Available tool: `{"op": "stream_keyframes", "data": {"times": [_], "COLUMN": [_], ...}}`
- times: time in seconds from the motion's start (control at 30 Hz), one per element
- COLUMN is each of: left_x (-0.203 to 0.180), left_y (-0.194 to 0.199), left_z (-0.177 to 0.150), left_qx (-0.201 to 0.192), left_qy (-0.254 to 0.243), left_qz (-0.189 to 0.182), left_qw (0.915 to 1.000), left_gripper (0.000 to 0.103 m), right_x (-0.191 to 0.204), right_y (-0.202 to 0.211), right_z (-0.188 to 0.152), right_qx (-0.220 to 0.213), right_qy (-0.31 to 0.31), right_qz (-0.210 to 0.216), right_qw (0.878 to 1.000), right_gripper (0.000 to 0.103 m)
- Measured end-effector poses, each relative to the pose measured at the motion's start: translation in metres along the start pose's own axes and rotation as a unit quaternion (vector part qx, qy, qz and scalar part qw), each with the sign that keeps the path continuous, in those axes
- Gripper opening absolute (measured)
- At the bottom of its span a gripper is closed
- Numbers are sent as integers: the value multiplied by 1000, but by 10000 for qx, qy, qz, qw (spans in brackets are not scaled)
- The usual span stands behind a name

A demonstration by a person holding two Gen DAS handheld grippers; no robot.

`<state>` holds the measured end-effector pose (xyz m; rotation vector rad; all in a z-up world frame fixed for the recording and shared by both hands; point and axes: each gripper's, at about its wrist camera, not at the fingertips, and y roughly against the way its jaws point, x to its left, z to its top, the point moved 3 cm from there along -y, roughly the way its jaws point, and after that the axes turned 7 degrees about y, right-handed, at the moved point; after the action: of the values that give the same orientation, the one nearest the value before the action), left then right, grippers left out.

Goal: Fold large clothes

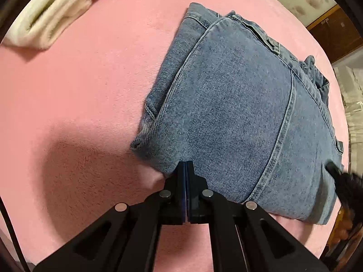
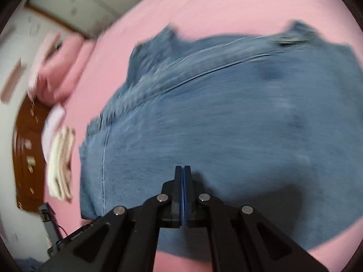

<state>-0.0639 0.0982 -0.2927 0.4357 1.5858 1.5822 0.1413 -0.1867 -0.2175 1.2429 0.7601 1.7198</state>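
The jeans (image 1: 238, 104) lie folded into a thick blue denim block on the pink bed cover (image 1: 79, 90), seams and waistband showing. The left gripper (image 1: 186, 165) hangs over their near edge, jaws closed and empty. The right gripper (image 2: 182, 170), likewise closed and empty, is above the denim. A folded cream towel (image 1: 52, 20) lies well apart.
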Motion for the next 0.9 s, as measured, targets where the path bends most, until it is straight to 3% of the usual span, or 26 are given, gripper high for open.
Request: {"op": "stream_keyframes", "data": {"times": [0.3, 0.43, 0.57, 0.67, 0.73, 0.8, 0.9], "left_x": [23, 25, 30, 38, 38, 35, 29], "left_y": [11, 20, 25, 31, 30, 31, 32], "left_z": [0, -16, -43, -48, -45, -38, -27], "left_qx": [122, 204, 151, 129, 184, 153, -34], "left_qy": [176, 161, 131, 572, 883, 1056, 864], "left_qz": [-393, -499, -516, -915, -1293, -1671, -1587], "left_qw": [9990, 9984, 9985, 9941, 9875, 9801, 9835], "left_gripper": [0, 2, 6, 22, 53, 69, 70], "right_x": [25, 42, 46, 45, 47, 47, 50], "right_y": [-46, -69, -74, -74, -73, -71, -71], "right_z": [12, 21, 23, 25, 23, 21, 18], "right_qx": [959, 1198, 1264, 1197, 1145, 1107, 1091], "right_qy": [388, 711, 699, 763, 893, 910, 912], "right_qz": [-812, -1226, -1291, -1358, -1434, -1441, -1411], "right_qw": [9913, 9826, 9810, 9805, 9790, 9791, 9797], "right_gripper": [0, 0, 0, 0, 0, 0, 0]}}
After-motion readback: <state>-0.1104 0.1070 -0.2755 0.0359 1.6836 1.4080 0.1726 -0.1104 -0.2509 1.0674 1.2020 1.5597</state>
